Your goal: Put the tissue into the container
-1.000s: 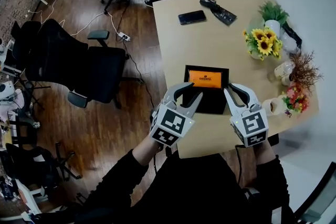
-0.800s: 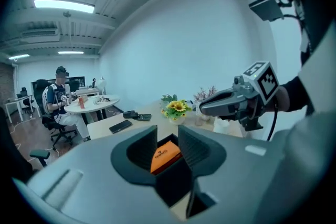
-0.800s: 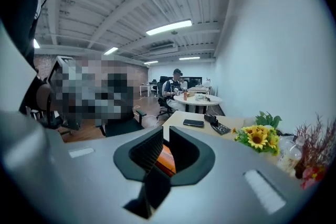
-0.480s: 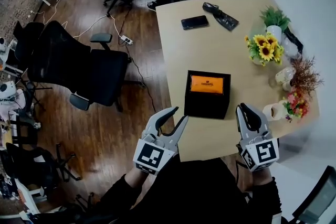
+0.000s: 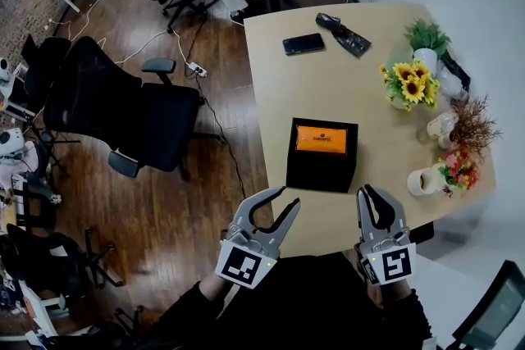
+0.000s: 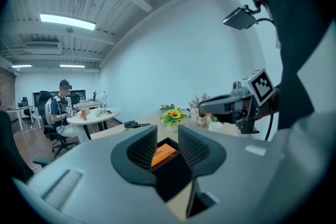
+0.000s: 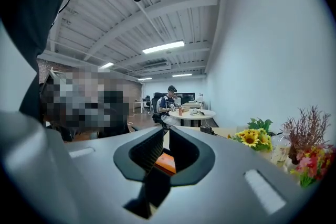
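Container [image 5: 321,153] on tan table [image 5: 353,86], office chair [image 5: 123,106] beside; left hand-held gripper [image 5: 289,197], right hand-held gripper [image 5: 369,192] clenched empty.

The left gripper [image 5: 287,197] and the right gripper [image 5: 372,193] were held side by side but well apart, close in front of the person's torso, each pointing forward and only slightly downward with its marker cube toward the body. Both had their jaws drawn together, the left showing a slightly wider slit between its ribbed pads than the right, and neither gripped anything. Dark-sleeved forearms, the left forearm [image 5: 193,303] and the right forearm [image 5: 406,315], ran back from the grippers, elbows bent and tucked in.
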The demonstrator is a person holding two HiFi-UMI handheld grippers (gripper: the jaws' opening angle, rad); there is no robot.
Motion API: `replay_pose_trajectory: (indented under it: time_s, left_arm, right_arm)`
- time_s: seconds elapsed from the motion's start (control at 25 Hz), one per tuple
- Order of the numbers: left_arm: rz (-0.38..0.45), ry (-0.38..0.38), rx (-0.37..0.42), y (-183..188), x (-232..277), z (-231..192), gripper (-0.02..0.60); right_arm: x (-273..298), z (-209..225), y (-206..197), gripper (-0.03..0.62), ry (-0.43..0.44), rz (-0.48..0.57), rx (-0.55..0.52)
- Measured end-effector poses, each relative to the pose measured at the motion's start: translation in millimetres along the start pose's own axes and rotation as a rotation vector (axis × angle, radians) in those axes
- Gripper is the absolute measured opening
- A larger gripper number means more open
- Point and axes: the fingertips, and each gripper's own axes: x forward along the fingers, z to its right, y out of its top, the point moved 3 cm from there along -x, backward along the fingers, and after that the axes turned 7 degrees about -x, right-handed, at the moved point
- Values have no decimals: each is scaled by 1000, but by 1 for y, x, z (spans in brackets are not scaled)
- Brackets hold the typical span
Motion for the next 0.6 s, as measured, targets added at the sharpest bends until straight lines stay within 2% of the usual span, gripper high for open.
replay_pose_trajectory:
  time_s: [0.08, 0.36, 0.6]
  left_arm:
    - [10, -14, 6, 2, 2, 5, 106]
    - [35, -18, -65, 2, 2, 4, 106]
    - [28, -24, -63, 1, 3, 6, 106]
  right_arm:
    - [0, 0, 2, 37, -10, 12, 9]
    - [-2, -1, 4, 37, -6, 22, 15]
    - [-2, -4, 6, 37, 9, 28, 9]
